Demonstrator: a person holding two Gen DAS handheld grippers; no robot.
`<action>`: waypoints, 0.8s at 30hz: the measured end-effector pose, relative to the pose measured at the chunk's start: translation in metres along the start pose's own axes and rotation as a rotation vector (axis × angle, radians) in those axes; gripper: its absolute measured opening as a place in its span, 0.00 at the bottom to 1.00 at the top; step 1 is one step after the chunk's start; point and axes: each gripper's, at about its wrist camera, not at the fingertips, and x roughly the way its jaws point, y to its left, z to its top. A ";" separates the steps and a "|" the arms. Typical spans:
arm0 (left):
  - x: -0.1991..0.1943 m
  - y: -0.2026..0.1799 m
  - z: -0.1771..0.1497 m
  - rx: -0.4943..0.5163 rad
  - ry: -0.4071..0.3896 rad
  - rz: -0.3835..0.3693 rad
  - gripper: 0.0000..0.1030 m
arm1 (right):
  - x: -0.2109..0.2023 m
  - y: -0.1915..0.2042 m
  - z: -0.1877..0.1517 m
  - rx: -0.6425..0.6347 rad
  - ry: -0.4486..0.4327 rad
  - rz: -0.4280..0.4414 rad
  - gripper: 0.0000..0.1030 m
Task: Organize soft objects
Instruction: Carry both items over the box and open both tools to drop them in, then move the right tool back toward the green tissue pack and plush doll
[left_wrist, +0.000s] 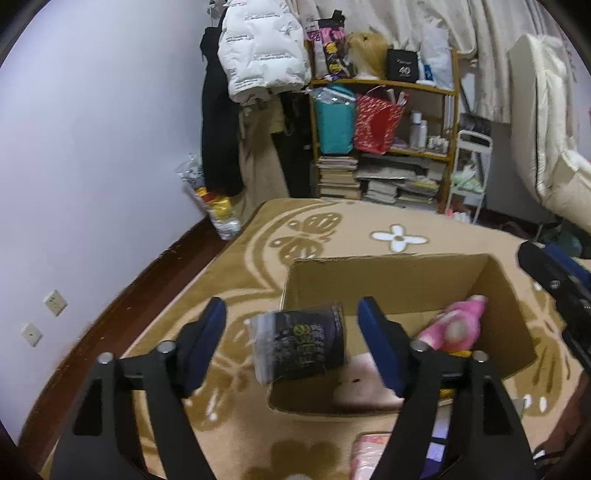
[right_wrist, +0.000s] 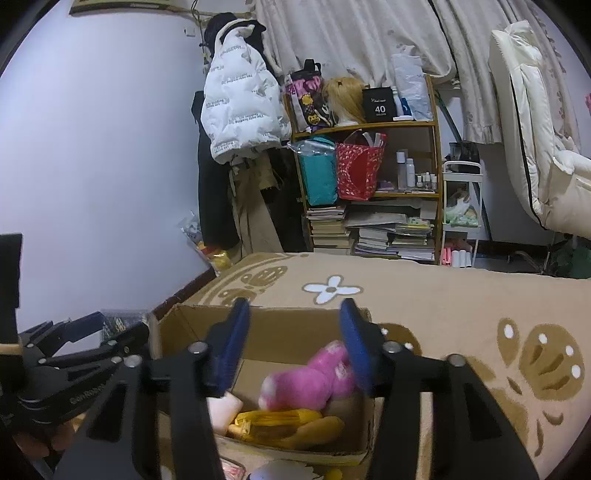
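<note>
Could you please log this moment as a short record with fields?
left tongs: open
dark packet: blurred, between the open fingers over the box's left edge, apparently released
right tongs: open, above the box
cardboard box: on the rug
contents: pink plush, yellow plush

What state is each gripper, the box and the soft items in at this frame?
left gripper: open, nothing clamped
right gripper: open, above the box
dark packet: blurred, between the left fingers, at the box's edge
cardboard box: open-topped, on the rug
pink plush: lying inside the box
yellow plush: inside, under the pink plush
</note>
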 end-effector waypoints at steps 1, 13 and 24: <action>0.000 0.001 0.000 -0.005 0.004 -0.007 0.75 | -0.001 0.000 0.000 0.000 -0.001 0.006 0.62; -0.022 0.019 0.001 -0.072 -0.027 -0.011 1.00 | -0.018 0.006 -0.003 -0.019 0.013 0.033 0.96; -0.050 0.025 -0.015 -0.058 0.008 0.007 1.00 | -0.040 0.004 -0.011 0.007 0.047 0.027 1.00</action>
